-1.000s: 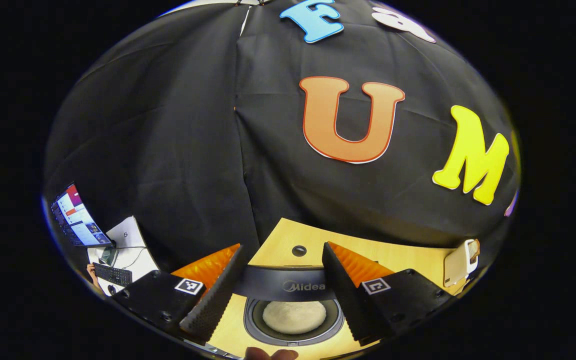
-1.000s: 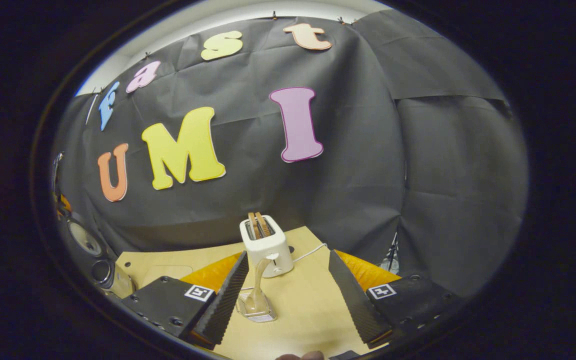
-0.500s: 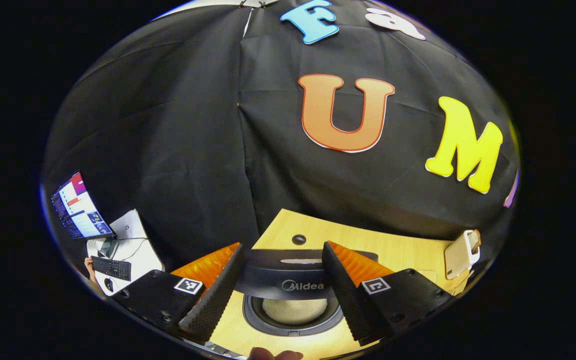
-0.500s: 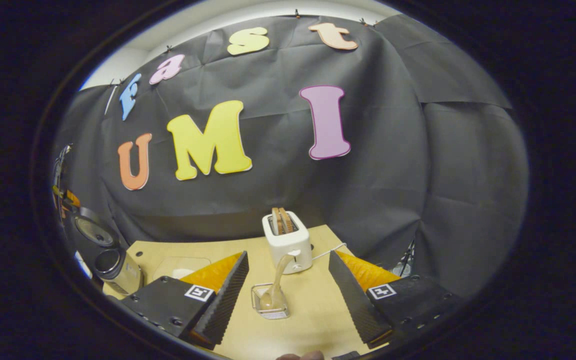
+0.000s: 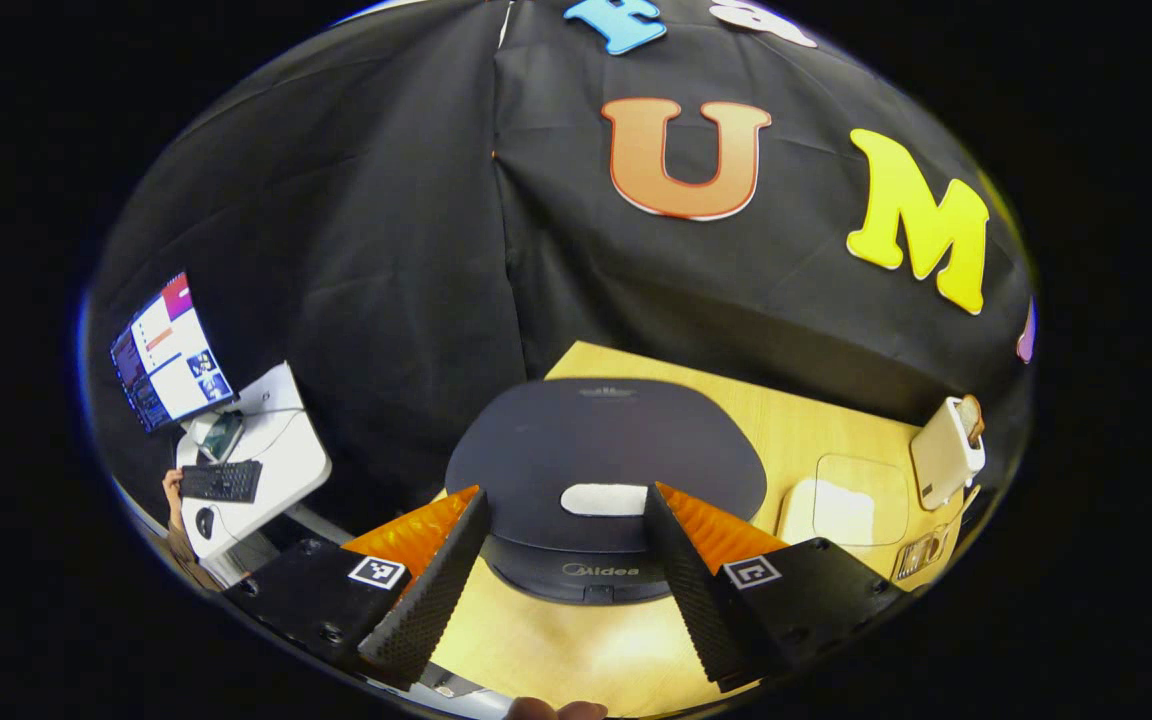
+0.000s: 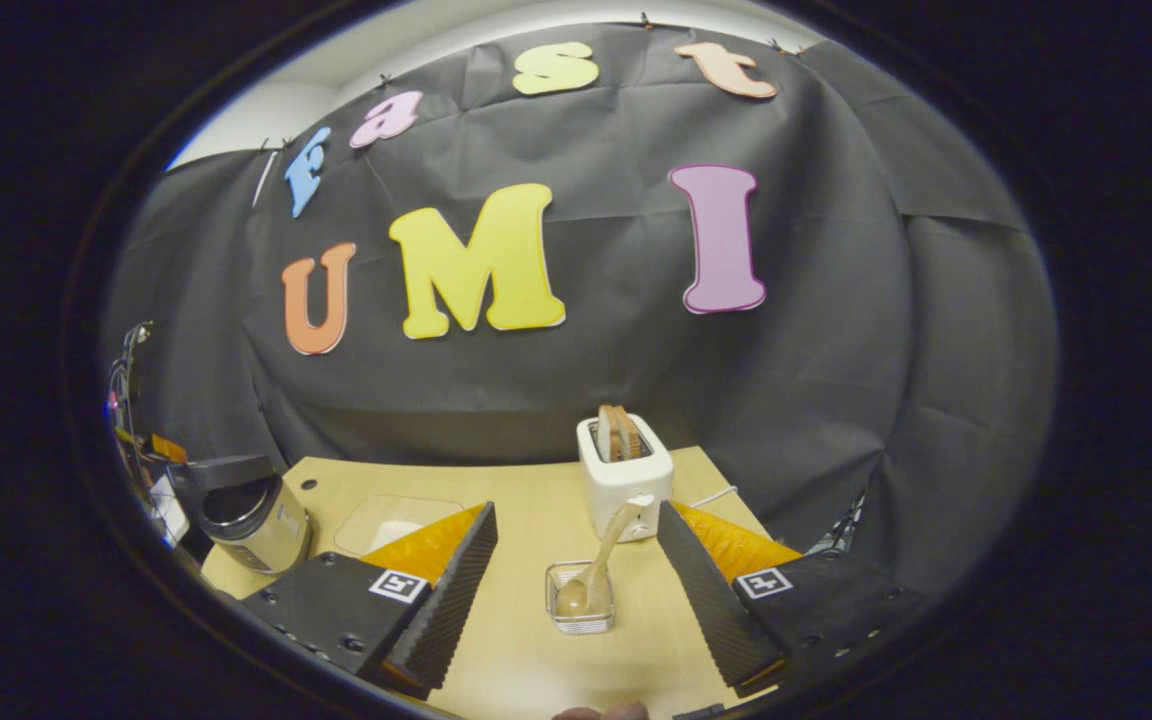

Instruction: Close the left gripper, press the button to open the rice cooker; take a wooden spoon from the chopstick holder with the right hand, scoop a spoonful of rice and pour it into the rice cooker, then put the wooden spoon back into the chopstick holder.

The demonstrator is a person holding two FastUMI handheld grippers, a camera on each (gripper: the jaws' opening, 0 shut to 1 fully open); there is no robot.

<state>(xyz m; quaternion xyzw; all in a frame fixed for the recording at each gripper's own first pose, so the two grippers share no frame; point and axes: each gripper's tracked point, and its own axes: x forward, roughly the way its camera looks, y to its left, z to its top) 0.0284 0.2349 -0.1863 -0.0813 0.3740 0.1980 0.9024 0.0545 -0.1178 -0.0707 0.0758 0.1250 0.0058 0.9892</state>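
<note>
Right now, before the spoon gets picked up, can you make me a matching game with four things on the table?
Things:
1. toaster
2. wooden spoon
3. rice cooker
4. right gripper

Clues:
A. stands in the clear chopstick holder
B. open, holding nothing
C. white, with toast sticking out of the top
D. dark lid, silver body, at the table's left edge in the right gripper view

Pairs: 1-C, 2-A, 3-D, 4-B
</note>
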